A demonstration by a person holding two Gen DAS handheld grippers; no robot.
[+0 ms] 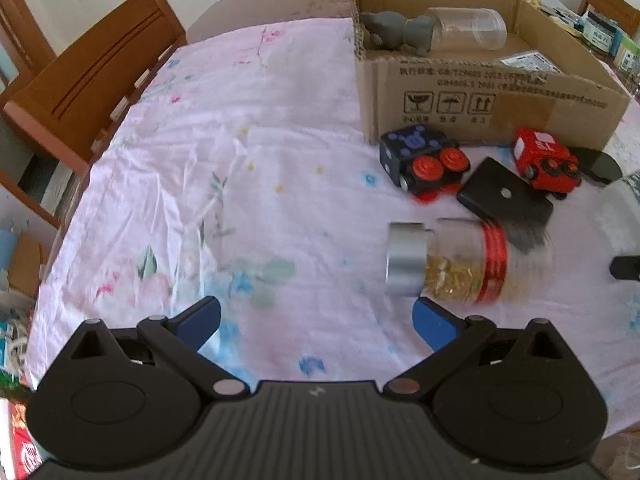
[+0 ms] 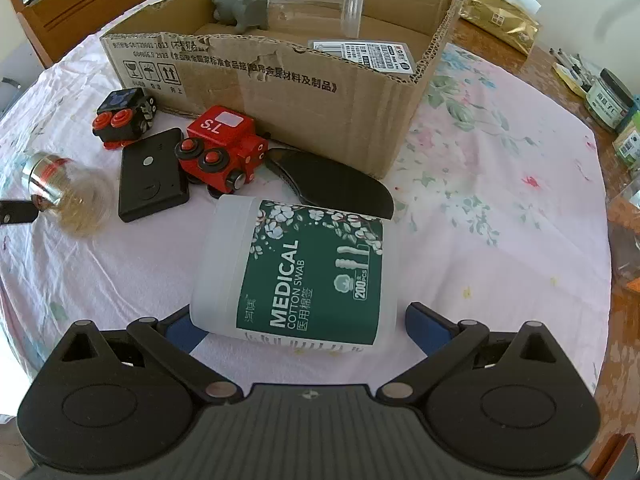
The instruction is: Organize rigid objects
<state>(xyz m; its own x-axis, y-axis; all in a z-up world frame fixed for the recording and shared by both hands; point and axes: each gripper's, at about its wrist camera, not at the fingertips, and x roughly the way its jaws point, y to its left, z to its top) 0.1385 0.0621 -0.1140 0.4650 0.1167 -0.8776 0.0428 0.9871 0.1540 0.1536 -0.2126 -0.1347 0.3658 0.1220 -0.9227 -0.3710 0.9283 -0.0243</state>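
Right gripper (image 2: pixel 298 322) straddles a cotton swab tub (image 2: pixel 292 268) lying on its side near the surface's front edge, jaws spread and not yet pinching.

The cardboard box (image 2: pixel 320 104) waits toward the far edge, already holding a grey figure (image 2: pixel 240 8) and a clear jar (image 2: pixel 316 8). A sound grasp likely means closing squarely across the tub's middle so it cannot roll. Left gripper (image 1: pixel 316 320) hangs open and empty beside a blurred gold-filled bottle (image 1: pixel 444 266).
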